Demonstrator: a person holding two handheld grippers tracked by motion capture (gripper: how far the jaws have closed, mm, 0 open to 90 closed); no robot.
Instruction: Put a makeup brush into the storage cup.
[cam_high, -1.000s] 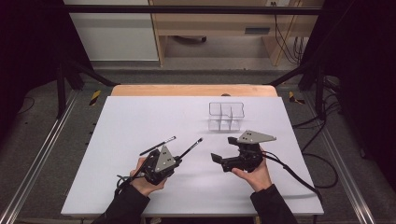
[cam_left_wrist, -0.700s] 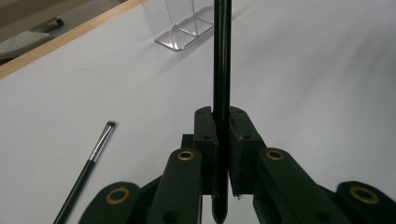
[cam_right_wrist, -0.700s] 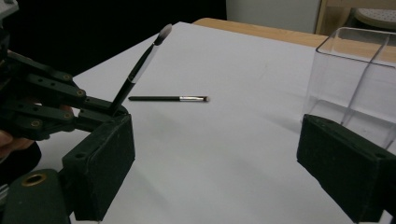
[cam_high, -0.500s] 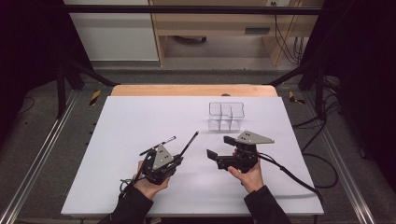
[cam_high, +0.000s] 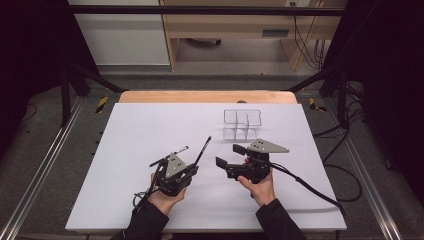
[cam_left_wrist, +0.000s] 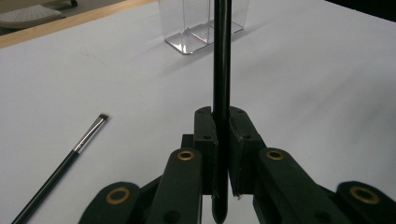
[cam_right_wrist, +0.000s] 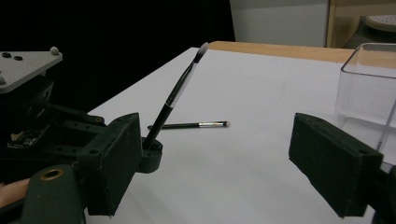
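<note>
Clamping tight on the handle of a black makeup brush (cam_left_wrist: 221, 93), the jaws of the left gripper (cam_high: 184, 167) have it pinched near its butt end, and the shaft runs straight out ahead of them, tip raised off the white surface (cam_high: 150, 130). From the right gripper view that brush stands up at a slant, pale bristle tip highest, angled toward the far side. Follow its long axis outward in the left gripper view and it lines up almost dead on the clear divided organizer (cam_high: 242, 124), which sits farther up the surface and a little to the right, well apart from the tip. That is the line that matters: my read is the brush is headed for one of those compartments.

Over on the right gripper (cam_high: 231, 156), the jaws gape wide with nothing between them, though they have just been closing a touch. They point left, toward the held brush, and this hand sits nearer the organizer than the left one does. It could take the shaft or steady the box; hard to call.

A second brush (cam_left_wrist: 65, 161) lies flat on the surface just left of the left gripper, untouched.
</note>
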